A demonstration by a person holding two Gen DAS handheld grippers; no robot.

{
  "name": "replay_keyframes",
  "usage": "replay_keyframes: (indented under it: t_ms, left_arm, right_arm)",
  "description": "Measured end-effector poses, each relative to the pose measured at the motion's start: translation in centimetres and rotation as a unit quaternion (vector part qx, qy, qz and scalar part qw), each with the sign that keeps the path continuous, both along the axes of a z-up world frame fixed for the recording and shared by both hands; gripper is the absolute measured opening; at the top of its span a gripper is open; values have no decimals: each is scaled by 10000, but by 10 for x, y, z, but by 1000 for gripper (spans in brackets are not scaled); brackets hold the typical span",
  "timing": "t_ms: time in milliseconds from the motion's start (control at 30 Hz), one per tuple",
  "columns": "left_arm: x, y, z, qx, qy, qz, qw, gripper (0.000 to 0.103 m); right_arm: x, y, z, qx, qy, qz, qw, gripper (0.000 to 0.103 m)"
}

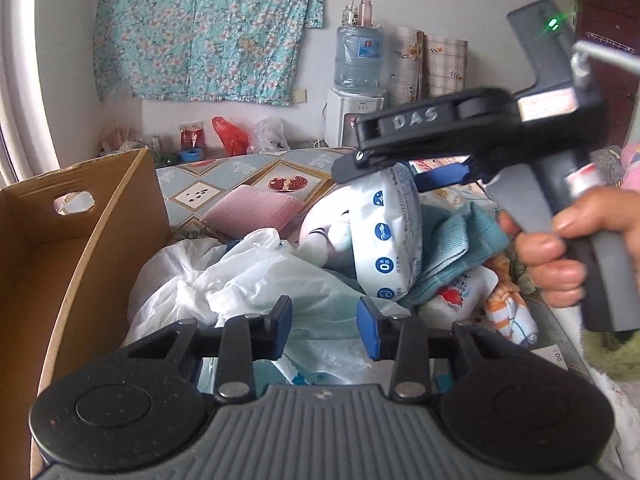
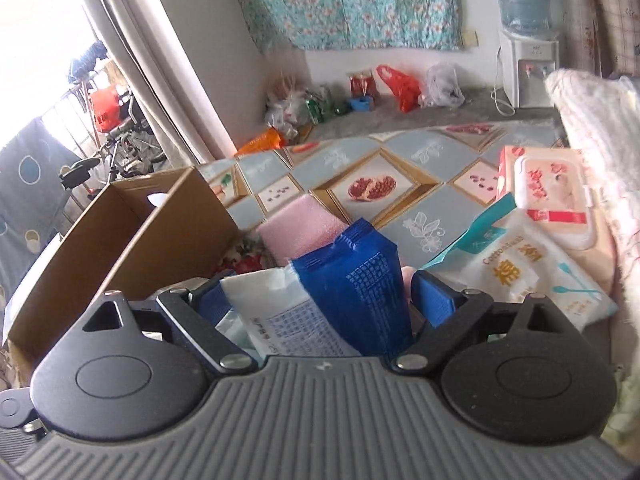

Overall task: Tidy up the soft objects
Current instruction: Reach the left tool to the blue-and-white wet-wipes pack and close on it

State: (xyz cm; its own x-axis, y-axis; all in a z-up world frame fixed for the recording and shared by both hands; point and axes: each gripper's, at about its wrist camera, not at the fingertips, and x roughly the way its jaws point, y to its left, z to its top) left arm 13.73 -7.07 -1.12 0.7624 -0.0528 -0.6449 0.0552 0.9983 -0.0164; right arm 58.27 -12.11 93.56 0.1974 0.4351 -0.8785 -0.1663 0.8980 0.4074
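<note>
In the left wrist view my left gripper (image 1: 324, 330) hovers low over a crumpled white and pale-green plastic bag (image 1: 248, 276). Its blue pads (image 1: 280, 326) stand a little apart and press on nothing. A hand (image 1: 560, 252) holds my right gripper (image 1: 384, 168) up at the right, shut on a white and blue soft pack (image 1: 394, 240) that hangs below it. The right wrist view shows that pack (image 2: 352, 292) upright between the right gripper's (image 2: 324, 300) blue pads. An open cardboard box (image 1: 80, 240) (image 2: 132, 240) stands at the left.
A pink folded towel (image 1: 252, 210) (image 2: 304, 224), a white plush toy (image 1: 324, 232) and a teal cloth (image 1: 460, 240) lie on the patterned tablecloth (image 2: 400, 152). A wet-wipes pack (image 2: 552, 196) and a cotton pack (image 2: 520, 276) lie right. A water dispenser (image 1: 356, 112) stands behind.
</note>
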Motion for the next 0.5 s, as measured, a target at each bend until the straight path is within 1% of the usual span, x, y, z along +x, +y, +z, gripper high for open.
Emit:
replay_keyframes:
  t_ms: [33, 67, 133, 200, 300, 400, 500]
  left_arm:
    - [-3, -2, 0, 38, -51, -39, 10000, 38]
    - [-6, -4, 0, 97, -99, -71, 9999, 38]
    - [-11, -7, 0, 147, -170, -164, 9996, 38]
    - [-13, -9, 3, 106, -204, -320, 9992, 38]
    - [-16, -13, 2, -29, -217, -582, 9981, 38]
    - [-24, -14, 1, -207, -273, -856, 9957, 38]
    - [-30, -11, -1, -389, -269, -1093, 9929, 40]
  right_arm:
    - [-1, -2, -1, -14, -14, -27, 10000, 85]
    - [-2, -3, -5, 56, -37, -73, 10000, 82]
    - [-8, -14, 1, 216, -21, -219, 9995, 72]
    - [-14, -30, 2, 294, -46, -370, 9989, 69]
    - [-36, -60, 15, 467, -18, -751, 9961, 67]
    - [-69, -89, 25, 695, 108, -1066, 9918, 67]
    - [-107, -108, 31, 769, 329, -1351, 9873, 63]
